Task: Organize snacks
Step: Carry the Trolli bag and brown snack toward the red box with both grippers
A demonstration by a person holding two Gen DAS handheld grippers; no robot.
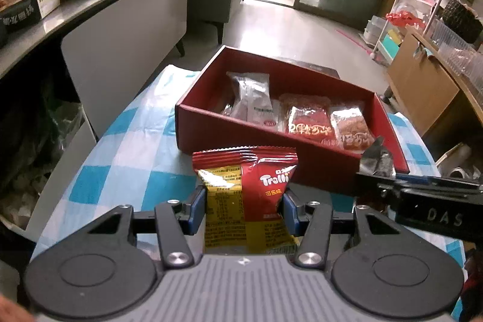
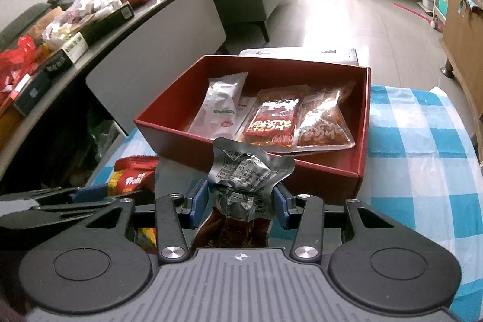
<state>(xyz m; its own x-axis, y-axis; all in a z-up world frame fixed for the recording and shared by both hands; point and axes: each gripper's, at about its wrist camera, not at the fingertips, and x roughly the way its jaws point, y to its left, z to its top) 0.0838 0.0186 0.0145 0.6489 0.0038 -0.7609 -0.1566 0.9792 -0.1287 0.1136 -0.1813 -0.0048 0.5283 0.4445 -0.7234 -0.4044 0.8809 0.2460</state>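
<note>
Left claw (image 1: 244, 210): clenched on one red gummy packet (image 1: 246, 186), long axis upright, pointing forward. Red box (image 1: 271, 147): straight ahead of both claws, just beyond the packet tips, open top, resting on the checked bench (image 1: 126, 141). Inside, counted in the right wrist view: four snack packs (image 2: 273, 119) lying flat side by side, long axes running front to back. Right claw (image 2: 240, 207): clenched on one silver pouch (image 2: 247, 171), crumpled top forward; appears slightly nearer the box front wall.
</note>
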